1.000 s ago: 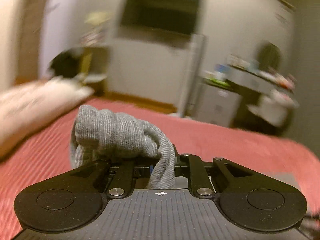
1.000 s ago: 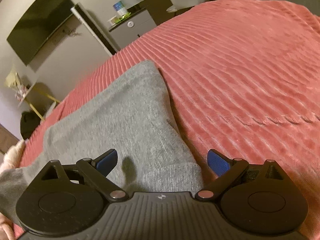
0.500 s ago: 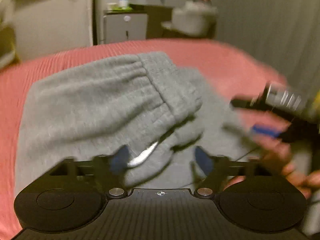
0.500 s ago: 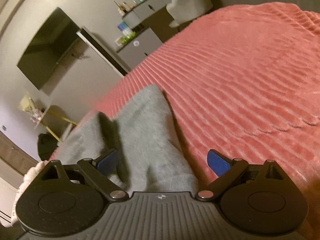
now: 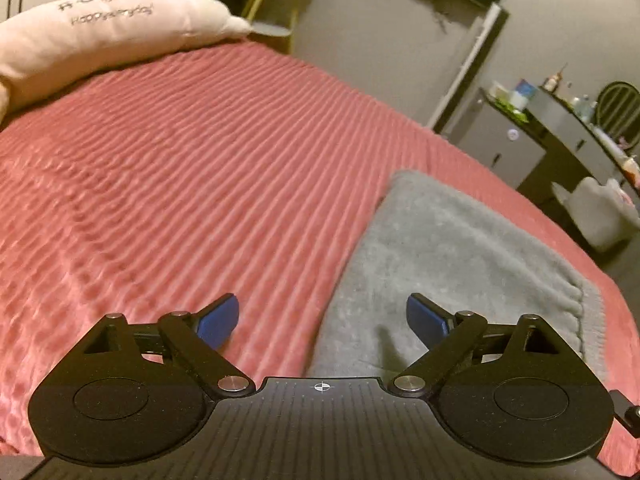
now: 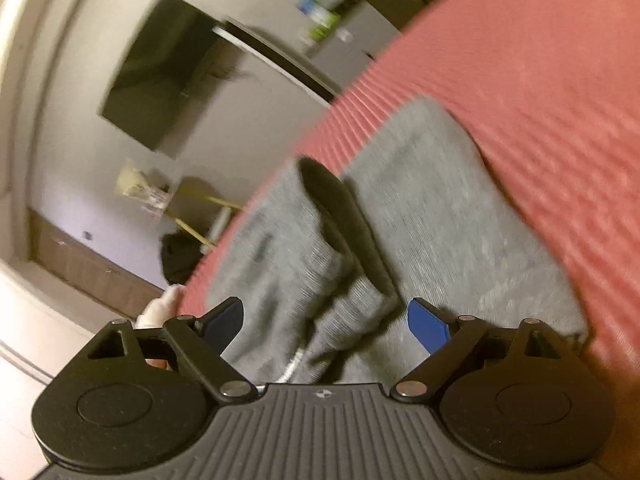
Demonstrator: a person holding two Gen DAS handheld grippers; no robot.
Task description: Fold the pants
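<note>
The grey knitted-fleece pants [image 5: 452, 264] lie folded flat on the bed, toward its foot-side right edge in the left wrist view, a stitched hem running down their right border. In the right wrist view the same pants [image 6: 440, 216] show a thicker bundle on the left with a ribbed cuff and a pale drawstring end lying across the flat layer, a dark fold between the two parts.

The left gripper [image 5: 322, 320] has just been opening and its blue-padded fingers [image 5: 218, 320] stand spread above the pants' left edge, one pad over the bare cover, the other over the cloth, pinching nothing. The right gripper [image 6: 325, 326] has just been closing a little yet its jaws remain wide, the ribbed cuff between them without either pad pressing on it.

The pants rest on a coral-red ribbed bedspread [image 5: 180, 168] that covers the whole bed. A long cream pillow with printed lettering [image 5: 100, 28] lies at the far left corner. Beyond the bed stand grey walls, a dark wall-mounted flat screen [image 6: 160, 76], a grey cabinet [image 5: 504, 148] and a cluttered dark desk [image 5: 576, 136] with bottles on it.
</note>
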